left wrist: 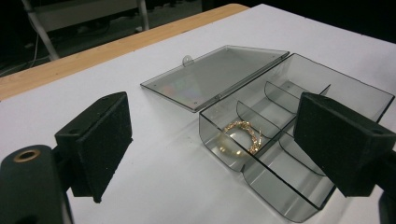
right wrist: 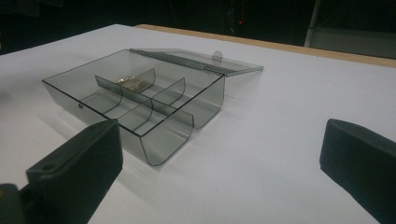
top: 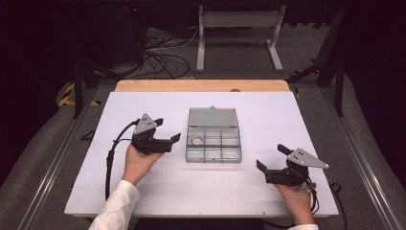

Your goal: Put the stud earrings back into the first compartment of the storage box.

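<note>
**Gold bracelet in an open divided box**

The smoky clear plastic box [top: 213,144] sits mid-table, its lid [top: 213,117] swung fully back and lying flat behind it. A gold chain bracelet [top: 197,140] lies coiled in the box's far-left compartment, beside the hinge.

1. High view: above the near bench [top: 143,191] edge, facing forward and down, far from the clear box [top: 213,142].
2. Left gripper view: close, left of box [left wrist: 299,140], facing it.
3. Right gripper view: low, right of box [right wrist: 135,102]; all share the box.
</note>
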Demonstrator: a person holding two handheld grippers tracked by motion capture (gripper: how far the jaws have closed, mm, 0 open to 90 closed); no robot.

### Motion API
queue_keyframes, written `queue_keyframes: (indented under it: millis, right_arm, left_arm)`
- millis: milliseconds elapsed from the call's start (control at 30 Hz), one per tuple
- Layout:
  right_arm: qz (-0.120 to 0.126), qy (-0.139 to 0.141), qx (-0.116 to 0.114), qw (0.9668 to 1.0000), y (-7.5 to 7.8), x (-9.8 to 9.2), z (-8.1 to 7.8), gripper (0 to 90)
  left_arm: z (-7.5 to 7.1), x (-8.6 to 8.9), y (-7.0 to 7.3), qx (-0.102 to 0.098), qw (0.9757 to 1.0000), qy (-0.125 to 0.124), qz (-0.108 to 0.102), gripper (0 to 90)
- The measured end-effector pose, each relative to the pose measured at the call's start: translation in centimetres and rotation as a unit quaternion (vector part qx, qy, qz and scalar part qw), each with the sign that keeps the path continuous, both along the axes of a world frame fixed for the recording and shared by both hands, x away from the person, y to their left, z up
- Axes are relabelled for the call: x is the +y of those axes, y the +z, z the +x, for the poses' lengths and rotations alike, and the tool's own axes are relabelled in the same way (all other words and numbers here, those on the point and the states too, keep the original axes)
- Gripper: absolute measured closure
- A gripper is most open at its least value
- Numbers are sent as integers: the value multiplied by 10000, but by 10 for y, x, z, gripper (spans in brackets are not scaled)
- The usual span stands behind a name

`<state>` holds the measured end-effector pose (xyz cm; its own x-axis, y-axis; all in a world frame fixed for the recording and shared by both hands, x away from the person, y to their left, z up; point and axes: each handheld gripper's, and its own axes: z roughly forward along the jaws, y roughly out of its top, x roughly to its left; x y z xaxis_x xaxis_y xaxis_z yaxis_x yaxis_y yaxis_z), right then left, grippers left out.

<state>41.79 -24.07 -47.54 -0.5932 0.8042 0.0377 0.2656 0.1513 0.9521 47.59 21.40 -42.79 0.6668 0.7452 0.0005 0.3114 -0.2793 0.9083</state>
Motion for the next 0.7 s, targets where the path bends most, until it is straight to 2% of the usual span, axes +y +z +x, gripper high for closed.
queue_keyframes:
  millis: [167, 400, 700]
  right_arm:
    - [11, -39, -28, 10000, 0, -1, 1, 3]
    - [44, -108, -51, 9999, -1, -2, 1, 3]
    - [61, -154, -58, 9998, -1, -3, 1, 3]
  left_arm:
    - [-8, 9, 0, -18, 10000, 28, -83, 122]
    - [-18, 23, 0, -162, 9998, 69, -98, 114]
    - [-30, 41, -6, -266, 9992, 231, -174, 106]
